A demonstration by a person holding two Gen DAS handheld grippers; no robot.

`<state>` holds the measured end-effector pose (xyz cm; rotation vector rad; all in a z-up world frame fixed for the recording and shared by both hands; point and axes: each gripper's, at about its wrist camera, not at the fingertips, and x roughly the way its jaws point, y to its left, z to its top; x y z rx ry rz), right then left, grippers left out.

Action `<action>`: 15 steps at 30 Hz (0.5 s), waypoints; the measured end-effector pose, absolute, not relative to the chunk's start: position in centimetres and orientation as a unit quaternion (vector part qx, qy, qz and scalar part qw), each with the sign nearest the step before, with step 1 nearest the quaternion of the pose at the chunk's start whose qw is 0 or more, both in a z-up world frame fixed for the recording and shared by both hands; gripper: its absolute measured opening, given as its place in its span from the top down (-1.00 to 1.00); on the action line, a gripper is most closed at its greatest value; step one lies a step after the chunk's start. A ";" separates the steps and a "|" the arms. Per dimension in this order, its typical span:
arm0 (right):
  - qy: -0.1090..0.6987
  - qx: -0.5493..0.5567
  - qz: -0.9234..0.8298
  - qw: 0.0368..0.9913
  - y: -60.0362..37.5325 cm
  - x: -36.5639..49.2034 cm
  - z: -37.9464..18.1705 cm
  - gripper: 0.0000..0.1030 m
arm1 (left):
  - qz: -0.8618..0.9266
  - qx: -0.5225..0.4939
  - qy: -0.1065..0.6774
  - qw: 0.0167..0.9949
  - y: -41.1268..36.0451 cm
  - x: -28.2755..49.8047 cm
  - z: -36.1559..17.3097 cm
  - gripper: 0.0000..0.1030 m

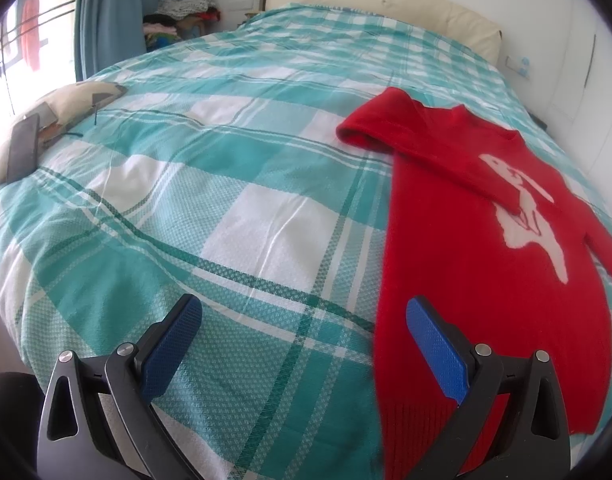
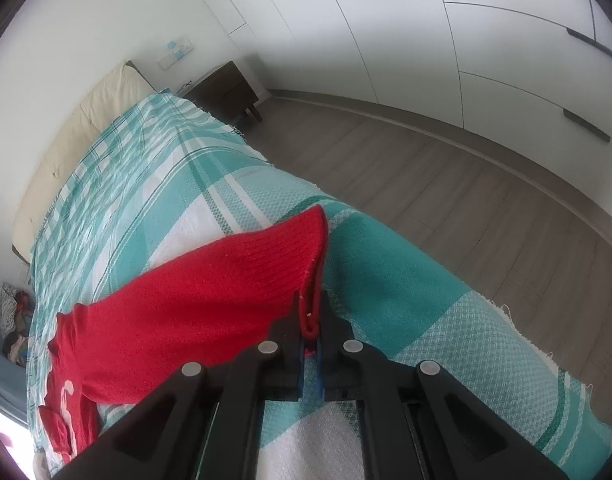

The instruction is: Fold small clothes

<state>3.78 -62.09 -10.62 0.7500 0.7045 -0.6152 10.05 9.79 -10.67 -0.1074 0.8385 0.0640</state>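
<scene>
Red knit sweater (image 1: pixel 477 240), spread on your checked bedspread (image 1: pixel 226 208): right gripper (image 2: pixel 310 320) pinches only its cuff (image 2: pixel 306 240), so it may slip; left gripper (image 1: pixel 302 320), spread and empty, hovers beside its hem.

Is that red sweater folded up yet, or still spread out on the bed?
Partly folded. The sweater lies mostly flat on the bed, one sleeve folded across its chest; the right tool lifts another.
</scene>
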 end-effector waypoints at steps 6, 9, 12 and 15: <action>0.312 0.355 -0.310 0.825 -62.4 2.1 -9.7 0.19 | 0.029 -0.043 0.397 0.916 9.5 9.7 -10.3 -0.99; 0.281 0.369 -0.347 0.815 -62.8 -0.2 -8.8 0.01 | 0.026 -0.046 0.396 0.917 9.5 9.7 -10.1 -0.99; 0.252 0.342 -0.407 0.808 -62.5 -2.4 -7.1 0.01 | 0.027 -0.045 0.391 0.919 9.5 9.3 -9.7 -0.99; 0.222 0.295 -0.431 0.823 -61.0 -3.4 -4.8 -0.01 | 0.027 -0.039 0.362 0.931 9.7 8.1 -7.2 -0.98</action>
